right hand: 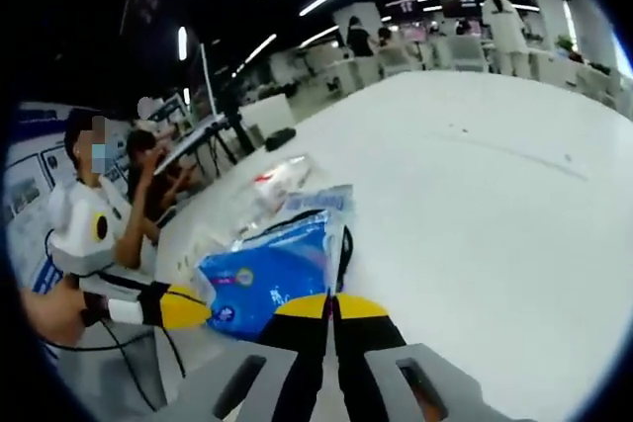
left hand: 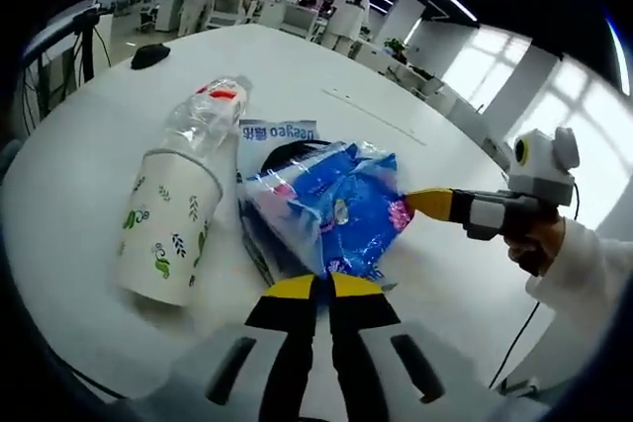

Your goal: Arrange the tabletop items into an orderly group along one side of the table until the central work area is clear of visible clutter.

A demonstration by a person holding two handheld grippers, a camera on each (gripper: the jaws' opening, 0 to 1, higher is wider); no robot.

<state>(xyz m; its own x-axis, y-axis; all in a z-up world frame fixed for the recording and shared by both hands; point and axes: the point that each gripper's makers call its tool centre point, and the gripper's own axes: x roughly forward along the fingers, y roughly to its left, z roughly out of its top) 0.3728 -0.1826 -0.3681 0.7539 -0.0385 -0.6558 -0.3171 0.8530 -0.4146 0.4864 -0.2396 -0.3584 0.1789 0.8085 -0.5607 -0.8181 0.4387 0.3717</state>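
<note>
Here both hand-held grippers (left hand: pixel 323 289) (right hand: pixel 331 305) pinch the crinkled, glossy blue packet (left hand: pixel 331 207) (right hand: pixel 269 279), jaws clenched.

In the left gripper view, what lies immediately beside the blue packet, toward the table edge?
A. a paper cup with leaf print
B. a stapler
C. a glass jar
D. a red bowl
A: the paper cup with leaf print lies on its side next to the blue packet, with a clear plastic bottle above it.
</note>
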